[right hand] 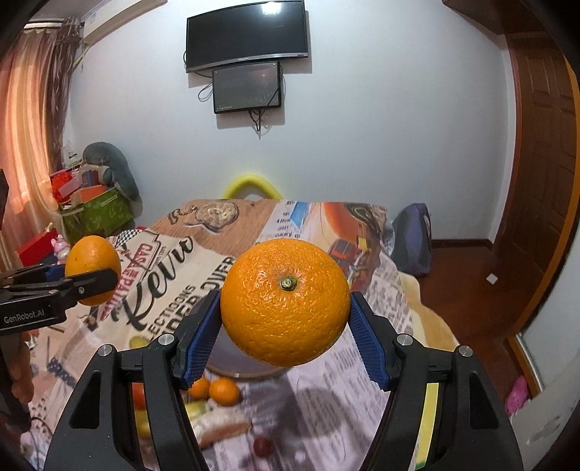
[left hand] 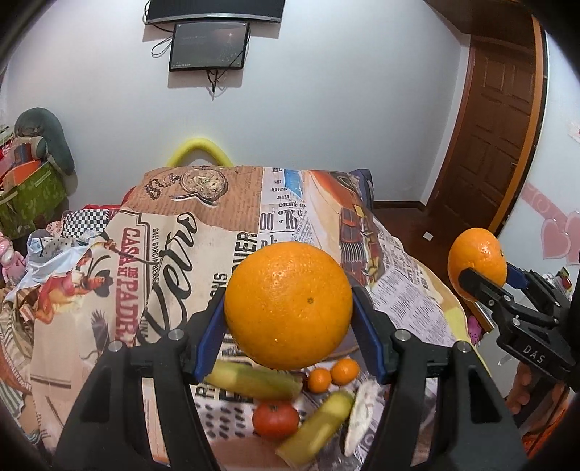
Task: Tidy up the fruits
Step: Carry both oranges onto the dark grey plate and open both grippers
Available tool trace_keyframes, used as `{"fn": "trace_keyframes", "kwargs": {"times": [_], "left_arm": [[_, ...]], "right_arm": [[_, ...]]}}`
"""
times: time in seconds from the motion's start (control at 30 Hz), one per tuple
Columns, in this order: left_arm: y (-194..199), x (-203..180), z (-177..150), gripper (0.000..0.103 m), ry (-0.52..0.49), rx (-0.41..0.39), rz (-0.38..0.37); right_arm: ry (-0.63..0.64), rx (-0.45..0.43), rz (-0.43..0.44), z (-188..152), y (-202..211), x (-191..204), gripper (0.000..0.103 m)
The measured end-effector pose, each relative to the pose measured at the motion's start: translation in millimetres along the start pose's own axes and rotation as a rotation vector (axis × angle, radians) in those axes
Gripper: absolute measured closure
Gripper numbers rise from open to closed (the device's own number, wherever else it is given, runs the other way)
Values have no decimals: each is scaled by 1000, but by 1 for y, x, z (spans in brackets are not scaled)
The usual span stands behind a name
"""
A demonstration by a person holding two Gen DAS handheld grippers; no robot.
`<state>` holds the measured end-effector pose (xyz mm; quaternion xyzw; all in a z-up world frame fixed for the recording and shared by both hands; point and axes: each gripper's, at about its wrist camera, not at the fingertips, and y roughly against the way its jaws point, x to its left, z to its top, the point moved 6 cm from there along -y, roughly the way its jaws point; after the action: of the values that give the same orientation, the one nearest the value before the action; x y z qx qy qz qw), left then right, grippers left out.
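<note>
My left gripper (left hand: 288,308) is shut on a large orange (left hand: 288,306), its blue pads pressing both sides, held above the table. My right gripper (right hand: 284,304) is shut on a second large orange (right hand: 284,302) with its stem facing the camera. Each gripper shows in the other's view: the right gripper (left hand: 489,271) with its orange (left hand: 477,261) at the right edge, the left gripper (right hand: 87,275) with its orange (right hand: 93,261) at the far left. Below on the printed tablecloth (left hand: 174,253) lie two small mandarins (left hand: 331,375), a tomato (left hand: 275,420) and two yellow-green pieces (left hand: 315,431).
A pale oblong item (left hand: 357,420) lies beside the produce. A round dish (right hand: 235,366) sits under the right orange, with a small dark red fruit (right hand: 261,446) nearer. Boxes and clutter (right hand: 98,210) stand at the left, a brown door (left hand: 496,119) at the right, screens (right hand: 246,32) on the wall.
</note>
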<state>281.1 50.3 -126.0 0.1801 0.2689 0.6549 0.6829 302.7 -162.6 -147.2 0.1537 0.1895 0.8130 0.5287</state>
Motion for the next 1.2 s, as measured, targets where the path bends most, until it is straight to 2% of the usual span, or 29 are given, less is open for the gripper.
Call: {"fn": "trace_keyframes", "kwargs": {"times": [0.57, 0.9, 1.2], "left_arm": [[-98, 23, 13, 39, 22, 102, 20], [-159, 29, 3, 39, 15, 221, 16], [-201, 30, -11, 39, -3, 323, 22]], "right_arm": [[30, 109, -11, -6, -85, -4, 37], [59, 230, -5, -23, -139, -6, 37], [69, 290, 12, -34, -170, -5, 37]]}}
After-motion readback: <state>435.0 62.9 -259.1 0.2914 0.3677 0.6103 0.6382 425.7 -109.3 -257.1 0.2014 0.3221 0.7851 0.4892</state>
